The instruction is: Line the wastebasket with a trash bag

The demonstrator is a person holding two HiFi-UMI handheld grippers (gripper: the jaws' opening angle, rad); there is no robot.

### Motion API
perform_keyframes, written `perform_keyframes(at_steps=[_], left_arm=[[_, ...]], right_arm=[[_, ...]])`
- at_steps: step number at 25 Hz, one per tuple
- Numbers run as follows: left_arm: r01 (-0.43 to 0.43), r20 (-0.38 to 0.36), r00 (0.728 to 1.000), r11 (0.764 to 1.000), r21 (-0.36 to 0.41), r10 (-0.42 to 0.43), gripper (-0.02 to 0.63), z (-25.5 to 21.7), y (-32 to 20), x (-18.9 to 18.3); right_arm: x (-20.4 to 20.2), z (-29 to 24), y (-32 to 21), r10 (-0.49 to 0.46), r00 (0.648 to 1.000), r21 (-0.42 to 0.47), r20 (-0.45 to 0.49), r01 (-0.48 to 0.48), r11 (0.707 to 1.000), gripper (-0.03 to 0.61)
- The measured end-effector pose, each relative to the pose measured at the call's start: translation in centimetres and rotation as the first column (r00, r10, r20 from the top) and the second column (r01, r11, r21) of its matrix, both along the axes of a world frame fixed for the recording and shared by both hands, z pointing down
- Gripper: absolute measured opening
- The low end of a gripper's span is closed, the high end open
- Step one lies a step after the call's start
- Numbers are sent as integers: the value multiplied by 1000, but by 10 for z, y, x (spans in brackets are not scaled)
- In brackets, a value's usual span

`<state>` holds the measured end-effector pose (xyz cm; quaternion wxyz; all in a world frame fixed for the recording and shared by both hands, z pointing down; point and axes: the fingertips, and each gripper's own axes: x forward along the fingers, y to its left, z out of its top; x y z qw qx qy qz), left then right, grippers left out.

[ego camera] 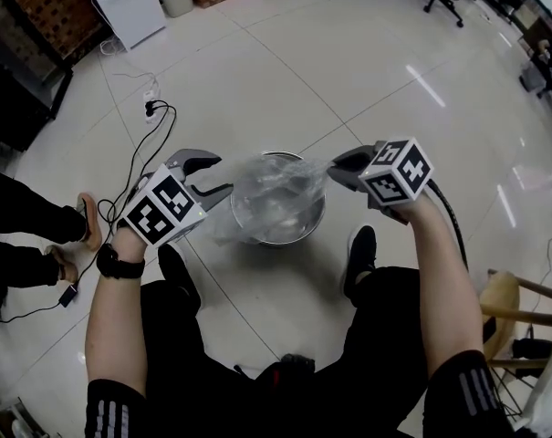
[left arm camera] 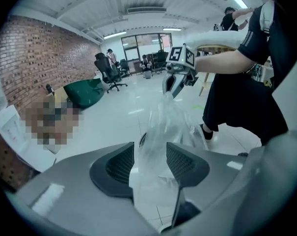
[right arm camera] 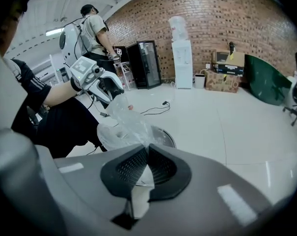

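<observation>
Two grippers are seen in the head view, with a round metal wastebasket (ego camera: pixel 298 234) set on the tiled floor (ego camera: pixel 367 80) between them. It lies just right of the left gripper (ego camera: pixel 221 175) and just left of and below the right gripper (ego camera: pixel 335 167). A clear trash bag (ego camera: pixel 271 188) is stretched from one claw to the other above its mouth.

In the left gripper view, the jaws are held moderately apart. The film is passed loosely between the ribbed pads (left arm camera: pixel 120 163) and is not pinched.

In the right gripper view, the jaws are closed together on a fold of the bag, and the wastebasket is seen just ahead of them.
</observation>
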<state>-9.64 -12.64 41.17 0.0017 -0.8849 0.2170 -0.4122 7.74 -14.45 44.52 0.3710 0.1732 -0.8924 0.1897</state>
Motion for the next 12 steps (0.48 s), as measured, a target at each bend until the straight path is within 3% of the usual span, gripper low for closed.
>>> perform_keyframes(at_steps=[8,12], left_arm=[[55,176,983,996,-71,-42,226,56,-11,-23],[32,179,984,992,-126,-9,82,74,-7,-8]], right_arm=[[28,41,17,-76,982,-91,-171,61,994,8],[31,48,18,-85,976,-112,-201,63,992,12]])
